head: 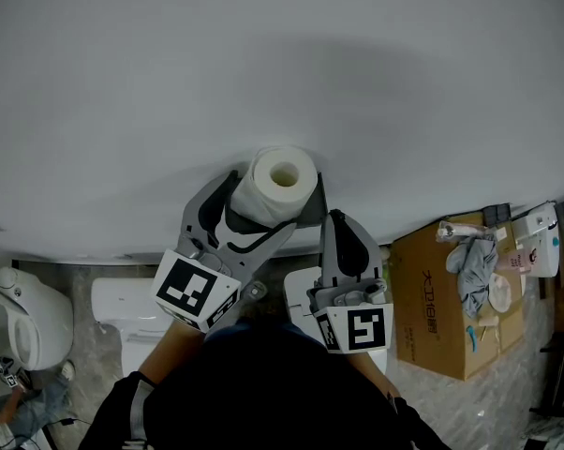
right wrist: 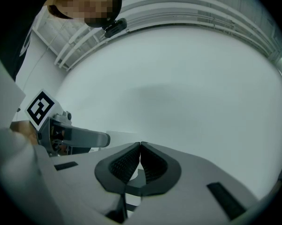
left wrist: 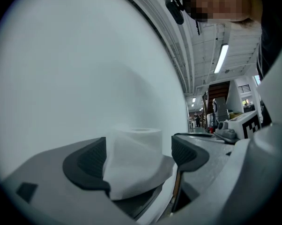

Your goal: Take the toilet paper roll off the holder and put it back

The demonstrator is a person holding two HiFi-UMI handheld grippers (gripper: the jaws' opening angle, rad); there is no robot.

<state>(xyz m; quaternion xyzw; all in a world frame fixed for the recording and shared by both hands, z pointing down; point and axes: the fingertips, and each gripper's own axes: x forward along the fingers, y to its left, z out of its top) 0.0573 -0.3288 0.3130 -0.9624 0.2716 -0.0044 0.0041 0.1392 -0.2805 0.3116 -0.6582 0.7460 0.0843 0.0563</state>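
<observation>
A white toilet paper roll (head: 280, 184) stands on end against the white wall, its hollow core facing up at me. The holder under it is mostly hidden. My left gripper (head: 261, 217) reaches around the roll, its jaws open with one on each side. In the left gripper view the roll (left wrist: 136, 142) fills the space between the dark pads (left wrist: 87, 165); a loose sheet rests by the left pad, and a gap shows at the right one. My right gripper (head: 337, 217) hangs just right of the roll, shut with nothing in it; its pads (right wrist: 127, 165) meet.
The wall (head: 263, 64) lies right behind the roll. Below it, a toilet (head: 24, 317) stands at the left and a white tank (head: 123, 303) beside it. At the right, a cardboard box (head: 451, 312) carries a grey cloth (head: 474, 265). My left gripper's body (right wrist: 68, 135) shows in the right gripper view.
</observation>
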